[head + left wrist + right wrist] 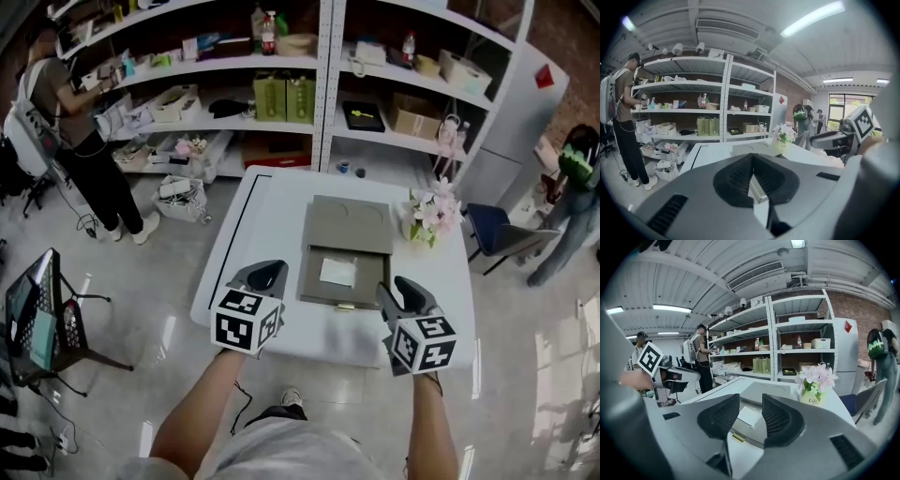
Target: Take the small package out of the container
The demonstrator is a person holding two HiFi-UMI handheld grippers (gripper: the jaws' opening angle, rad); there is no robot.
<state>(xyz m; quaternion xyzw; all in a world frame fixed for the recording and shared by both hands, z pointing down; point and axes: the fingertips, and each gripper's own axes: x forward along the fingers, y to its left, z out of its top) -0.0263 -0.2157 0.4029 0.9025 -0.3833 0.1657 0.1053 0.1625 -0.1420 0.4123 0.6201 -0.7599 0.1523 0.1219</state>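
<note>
A flat grey container [349, 228] lies in the middle of the white table [272, 202], its drawer pulled out toward me. A small white package [337, 272] rests flat in the drawer. My left gripper [265, 276] hovers at the drawer's left front corner with its jaws shut and nothing between them [751, 158]. My right gripper [406, 292] is at the drawer's right front corner. Its jaws stand open [750, 400], empty, and the package [749, 416] shows through the gap, farther off in the drawer. The container [766, 392] lies just beyond.
A vase of pink flowers [429, 217] stands on the table to the right of the container. White shelving [323, 84] full of boxes runs behind. A person [70, 122] stands at the far left, another at the right [572, 202]. A blue chair [502, 234] is beside the table.
</note>
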